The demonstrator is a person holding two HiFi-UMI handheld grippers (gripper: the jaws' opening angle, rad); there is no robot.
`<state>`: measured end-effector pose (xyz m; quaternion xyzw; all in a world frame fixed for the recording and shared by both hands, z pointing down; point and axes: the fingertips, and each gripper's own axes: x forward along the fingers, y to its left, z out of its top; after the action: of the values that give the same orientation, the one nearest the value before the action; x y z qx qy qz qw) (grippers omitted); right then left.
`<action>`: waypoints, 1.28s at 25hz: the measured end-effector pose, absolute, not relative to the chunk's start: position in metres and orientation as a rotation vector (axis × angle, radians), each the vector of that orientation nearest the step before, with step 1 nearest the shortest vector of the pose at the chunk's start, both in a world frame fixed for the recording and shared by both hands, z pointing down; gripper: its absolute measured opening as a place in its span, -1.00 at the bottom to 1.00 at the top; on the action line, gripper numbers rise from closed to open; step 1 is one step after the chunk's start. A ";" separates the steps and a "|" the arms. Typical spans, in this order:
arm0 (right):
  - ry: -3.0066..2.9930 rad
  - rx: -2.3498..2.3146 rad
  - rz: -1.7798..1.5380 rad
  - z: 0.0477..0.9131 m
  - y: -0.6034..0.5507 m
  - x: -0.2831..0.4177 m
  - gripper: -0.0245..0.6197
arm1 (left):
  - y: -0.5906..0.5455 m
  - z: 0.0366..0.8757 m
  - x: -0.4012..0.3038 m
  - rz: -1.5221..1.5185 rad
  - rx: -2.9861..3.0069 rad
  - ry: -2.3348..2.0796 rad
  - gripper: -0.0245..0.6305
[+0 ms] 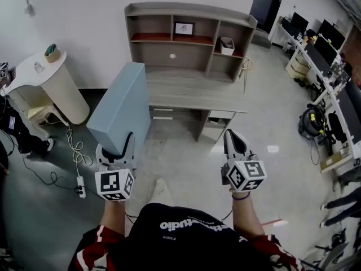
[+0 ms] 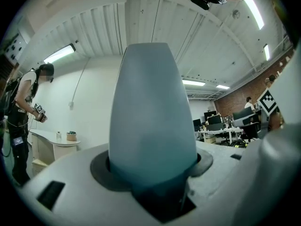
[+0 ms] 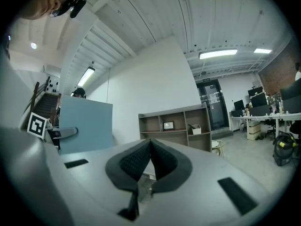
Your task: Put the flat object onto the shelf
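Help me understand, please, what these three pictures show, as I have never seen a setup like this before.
There is no robot here: a person wears a head camera and holds a two-jaw tool in each hand. The head view looks down over both tools. The other two pictures come from cameras riding on each tool, looking along its jaws. The left hand-held gripper is clamped on the lower edge of a blue flat panel, which it holds upright. The right hand-held gripper is shut and empty. Ahead stands a wooden desk with a shelf unit on top. Its shelves carry a framed picture and a small white box.
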<state>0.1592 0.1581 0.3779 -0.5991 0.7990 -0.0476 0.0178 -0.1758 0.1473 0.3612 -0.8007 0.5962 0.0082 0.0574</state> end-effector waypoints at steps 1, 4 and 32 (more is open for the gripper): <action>2.488 -1.856 -0.153 0.379 0.157 0.158 -0.93 | 0.147 0.362 -0.177 0.024 -2.424 1.814 -0.11; 2.501 -1.849 -0.172 0.385 0.149 0.157 -0.93 | 0.139 0.366 -0.177 0.013 -2.421 1.826 -0.11; 2.502 -1.870 -0.171 0.373 -0.046 0.155 -0.93 | -0.064 0.385 -0.173 -0.007 -2.469 1.814 -0.11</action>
<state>0.1551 -0.0459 0.3732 -0.5977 0.7998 -0.0547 0.0066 -0.1728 -0.0641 0.3855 -0.8053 0.5916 -0.0022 0.0389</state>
